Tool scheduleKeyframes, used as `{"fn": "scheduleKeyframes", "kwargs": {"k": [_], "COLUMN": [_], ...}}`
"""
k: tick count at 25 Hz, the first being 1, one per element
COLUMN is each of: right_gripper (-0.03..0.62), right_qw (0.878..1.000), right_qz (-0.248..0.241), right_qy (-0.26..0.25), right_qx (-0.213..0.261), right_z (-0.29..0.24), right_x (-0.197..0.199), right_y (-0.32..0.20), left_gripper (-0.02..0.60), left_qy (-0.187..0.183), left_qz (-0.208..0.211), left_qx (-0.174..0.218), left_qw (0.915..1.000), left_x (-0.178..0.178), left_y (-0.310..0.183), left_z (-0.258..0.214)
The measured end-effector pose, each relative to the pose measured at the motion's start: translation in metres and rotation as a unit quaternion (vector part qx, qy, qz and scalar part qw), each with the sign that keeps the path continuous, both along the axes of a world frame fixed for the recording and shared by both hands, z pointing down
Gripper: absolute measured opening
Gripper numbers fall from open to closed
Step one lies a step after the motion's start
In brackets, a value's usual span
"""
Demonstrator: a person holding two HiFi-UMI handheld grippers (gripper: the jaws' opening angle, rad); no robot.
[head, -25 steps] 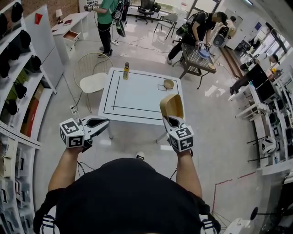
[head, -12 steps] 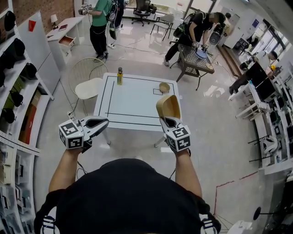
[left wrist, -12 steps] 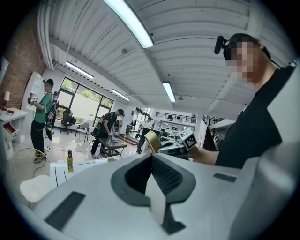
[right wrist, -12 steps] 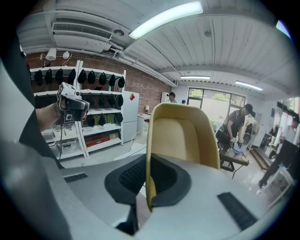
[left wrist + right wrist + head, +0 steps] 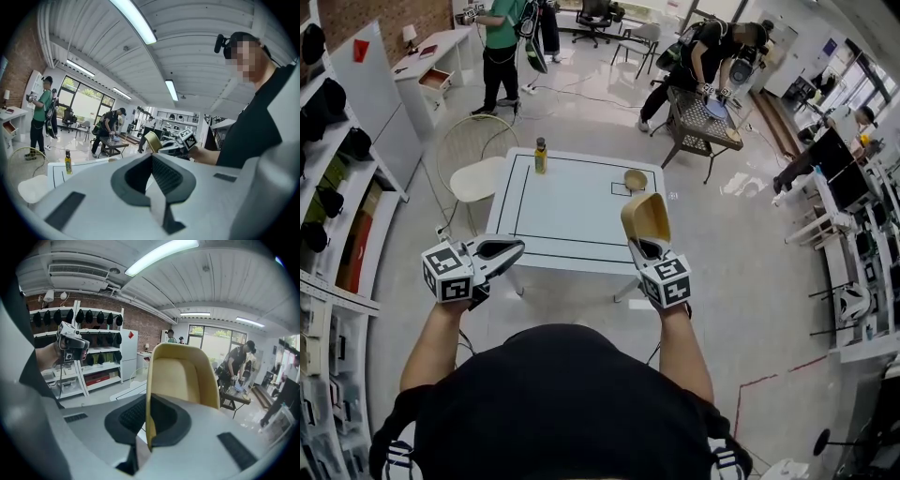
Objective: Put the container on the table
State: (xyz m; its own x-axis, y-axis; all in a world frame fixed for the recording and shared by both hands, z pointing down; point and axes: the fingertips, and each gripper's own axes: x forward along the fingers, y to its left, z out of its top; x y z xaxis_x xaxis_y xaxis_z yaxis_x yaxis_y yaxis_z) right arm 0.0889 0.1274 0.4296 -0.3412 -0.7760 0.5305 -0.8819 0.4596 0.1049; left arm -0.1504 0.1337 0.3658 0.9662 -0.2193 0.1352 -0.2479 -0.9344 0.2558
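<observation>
Head view has the person standing short of the white table [image 5: 572, 211], with both grippers raised in front of the body. The right gripper [image 5: 647, 249] has its jaws clamped on the wall of a tan container [image 5: 646, 217], which stands upright above them in the air, not on the table. The left gripper [image 5: 500, 249] has its jaws pressed together with nothing between them. A bottle [image 5: 540, 156] and a small bowl [image 5: 636, 178] stand at the table's far side.

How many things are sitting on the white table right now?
2. A bottle stands near the table's far left corner; a small bowl sits near its far right edge. The container in the right gripper is not on it.
</observation>
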Motion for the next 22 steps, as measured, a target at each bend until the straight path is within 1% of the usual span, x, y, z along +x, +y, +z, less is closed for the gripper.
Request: {"fn": "scheduleKeyframes", "kwargs": {"k": [8, 22], "right_gripper": [0.008, 0.008], "right_qw": [1.000, 0.999], "right_qz": [-0.010, -0.032], "right_qy": [0.001, 0.002], "right_qx": [-0.013, -0.027], "right_z": [0.013, 0.027], "right_x": [0.011, 0.036], "right_y": [-0.023, -0.074], "left_gripper": [0.007, 0.008], "left_qy": [-0.003, -0.008], "left_qz": [-0.006, -0.021], "left_qx": [-0.012, -0.019], "left_qw": [0.9999, 0.9996], "left_x": [0.012, 0.041], "left_y": [-0.020, -0.065], "left_z": [0.012, 0.020]}}
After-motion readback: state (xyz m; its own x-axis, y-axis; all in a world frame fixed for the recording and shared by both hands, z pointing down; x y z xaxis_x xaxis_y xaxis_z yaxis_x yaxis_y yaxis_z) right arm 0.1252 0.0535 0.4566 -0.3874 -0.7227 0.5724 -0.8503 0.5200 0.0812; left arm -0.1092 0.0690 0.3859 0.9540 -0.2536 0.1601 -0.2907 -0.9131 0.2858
